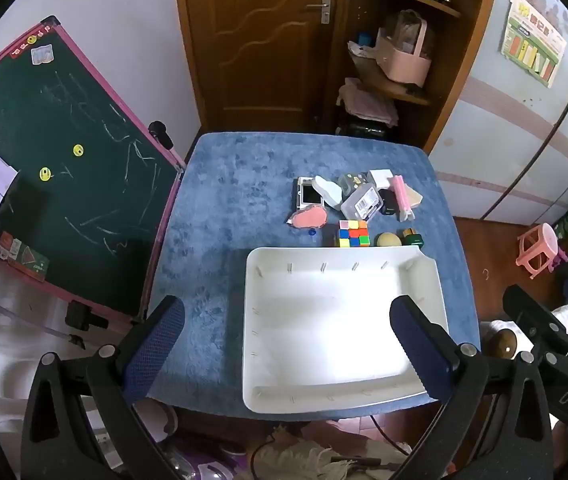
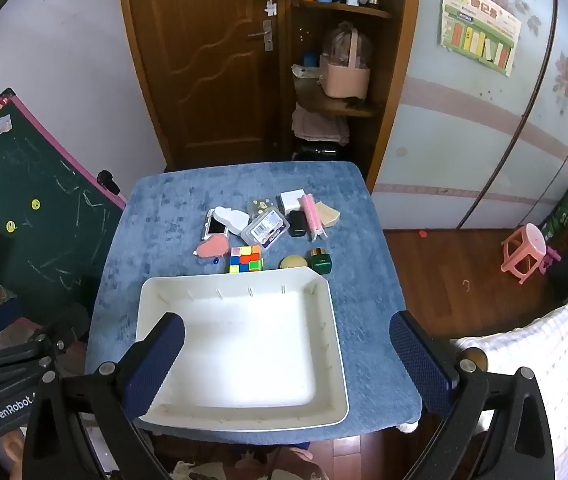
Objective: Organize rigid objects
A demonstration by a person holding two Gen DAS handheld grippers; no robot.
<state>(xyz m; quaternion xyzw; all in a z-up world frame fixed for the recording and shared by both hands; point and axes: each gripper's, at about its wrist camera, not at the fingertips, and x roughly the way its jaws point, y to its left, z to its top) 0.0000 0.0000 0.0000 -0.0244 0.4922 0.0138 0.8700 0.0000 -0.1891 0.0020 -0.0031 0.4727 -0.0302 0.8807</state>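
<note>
Nearest, both tools hung over the near edge of the table point(image 2: 364, 312), which wore a blue plush cover; the left gripper point(image 1: 288, 344) had its jaws spread wide with nothing between them, and the right gripper point(image 2: 288, 360) was just as wide and just as bare. Below them sat the white tray point(image 2: 326, 344), shallow, holding nothing, toward the near right of the table. Just beyond its far rim stood a row: a small blue cap point(image 2: 215, 261), the colour cube point(image 2: 246, 259), a tan ball point(image 2: 293, 262) and a dark green bottle point(image 2: 321, 261); the ball lay close against the rim. Farther off lay the heap: a pink heart-shaped piece point(image 2: 213, 246), a white phone point(image 2: 216, 226), a clear plastic case point(image 2: 265, 228), a black box point(image 2: 297, 223), a pink stick point(image 2: 311, 210) and a white block point(image 2: 293, 199), crowded and overlapping. Far behind stood the wooden door point(image 2: 204, 60); a chalkboard point(image 1: 64, 168) leaned at the left.
</note>
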